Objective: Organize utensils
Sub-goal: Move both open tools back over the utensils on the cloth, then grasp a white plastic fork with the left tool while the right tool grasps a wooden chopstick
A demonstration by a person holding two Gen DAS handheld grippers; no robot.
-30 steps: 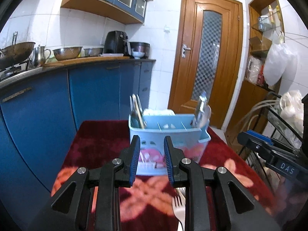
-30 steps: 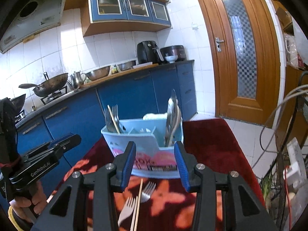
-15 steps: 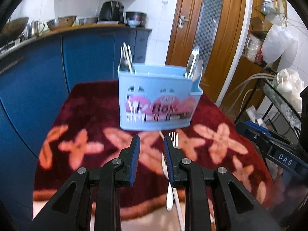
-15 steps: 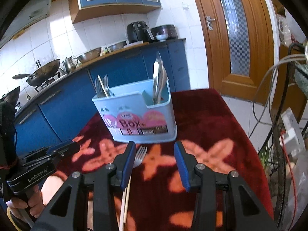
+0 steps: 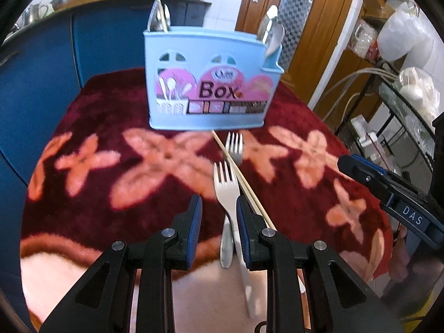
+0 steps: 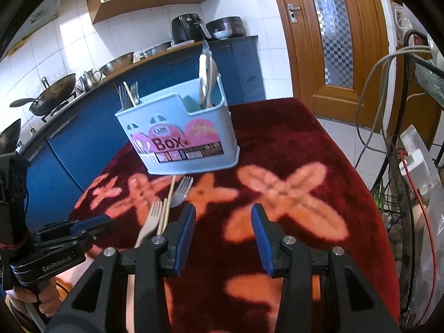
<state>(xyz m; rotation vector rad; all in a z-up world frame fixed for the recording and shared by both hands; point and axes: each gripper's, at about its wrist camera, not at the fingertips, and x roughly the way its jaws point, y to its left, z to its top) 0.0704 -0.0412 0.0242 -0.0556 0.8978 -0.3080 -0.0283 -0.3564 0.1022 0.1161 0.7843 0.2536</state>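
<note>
A light blue utensil box (image 5: 211, 83) stands on the red flowered table; it also shows in the right wrist view (image 6: 180, 141). It holds forks and a chopstick at its left end and spoons at its right end. In front of it lie a near fork (image 5: 226, 191), a far fork (image 5: 234, 145) and a chopstick (image 5: 241, 183). My left gripper (image 5: 217, 208) is open, low over the near fork's neck, holding nothing. My right gripper (image 6: 223, 219) is open and empty, to the right of the loose forks (image 6: 181, 191).
Blue kitchen cabinets (image 5: 41, 63) with pots stand behind the table to the left. A wooden door (image 6: 333, 33) is at the back right. A wire rack (image 5: 402, 105) with bags and cables stands off the table's right edge.
Both grippers have pulled back from the box and dropped toward the table. The loose forks and chopstick now lie just ahead of my left gripper. Both stayed open.
</note>
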